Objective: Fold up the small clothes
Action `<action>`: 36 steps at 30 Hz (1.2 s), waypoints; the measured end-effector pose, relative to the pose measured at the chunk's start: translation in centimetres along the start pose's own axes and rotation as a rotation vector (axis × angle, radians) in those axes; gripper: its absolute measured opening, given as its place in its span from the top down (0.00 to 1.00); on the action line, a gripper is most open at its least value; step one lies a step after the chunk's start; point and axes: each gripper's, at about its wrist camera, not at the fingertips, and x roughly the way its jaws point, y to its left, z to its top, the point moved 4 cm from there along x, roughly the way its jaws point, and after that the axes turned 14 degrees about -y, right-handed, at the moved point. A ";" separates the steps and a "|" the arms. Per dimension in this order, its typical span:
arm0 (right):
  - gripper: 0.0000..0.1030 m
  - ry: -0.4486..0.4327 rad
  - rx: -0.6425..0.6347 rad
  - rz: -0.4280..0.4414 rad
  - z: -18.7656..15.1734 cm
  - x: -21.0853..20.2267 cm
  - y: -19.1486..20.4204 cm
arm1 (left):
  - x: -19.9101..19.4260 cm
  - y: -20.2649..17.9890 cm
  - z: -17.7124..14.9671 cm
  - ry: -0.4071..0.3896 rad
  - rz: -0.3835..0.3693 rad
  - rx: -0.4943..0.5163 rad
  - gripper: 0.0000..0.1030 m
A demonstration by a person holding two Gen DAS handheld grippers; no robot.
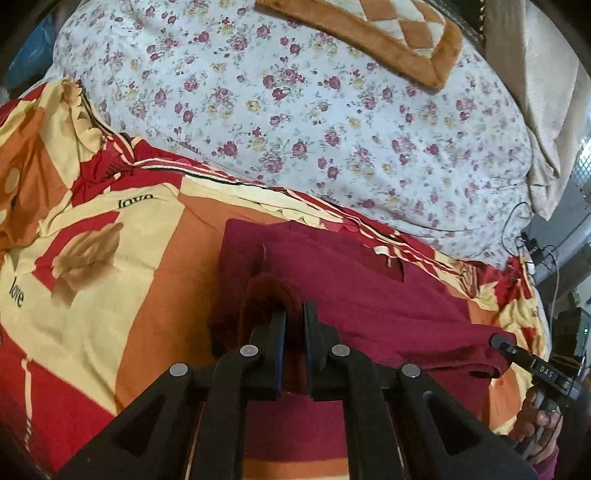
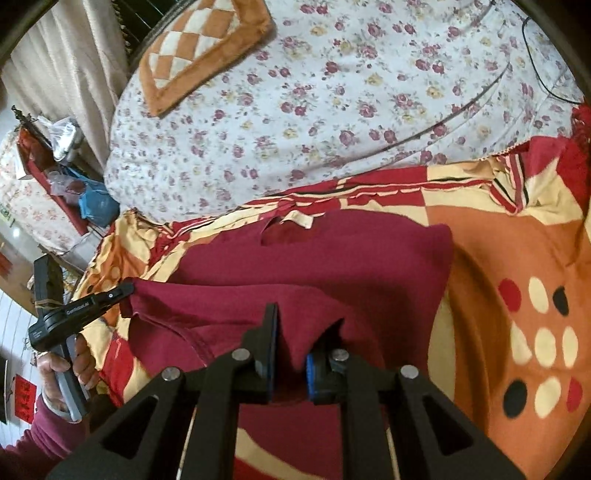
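Note:
A dark red garment (image 1: 369,295) lies on a patterned bedcover (image 1: 110,258); it also shows in the right wrist view (image 2: 314,258). My left gripper (image 1: 294,314) is shut on a bunched fold of the garment's near edge. My right gripper (image 2: 295,332) is shut on another raised fold of the same garment (image 2: 306,332). The right gripper's tip (image 1: 498,341) shows at the garment's right corner in the left wrist view. The left gripper's tip (image 2: 125,290) shows at its left corner in the right wrist view.
A white floral quilt (image 1: 314,110) lies beyond the garment, with an orange checked cushion (image 1: 388,33) on it. A cable (image 1: 517,229) runs along the bed's right edge. Bags and clutter (image 2: 74,184) stand beside the bed at the left.

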 end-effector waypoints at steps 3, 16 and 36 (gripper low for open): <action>0.89 0.013 0.005 -0.017 0.5 1.5 -0.5 | 1.1 -0.1 0.3 0.003 0.014 0.006 1.00; 0.89 0.058 0.044 -0.054 1.3 5.2 -3.0 | 5.4 -0.7 1.5 0.037 0.049 0.043 1.00; 0.53 -0.090 -0.033 -0.022 3.4 -1.4 -1.2 | 3.7 0.6 4.1 -0.068 -0.001 -0.009 0.63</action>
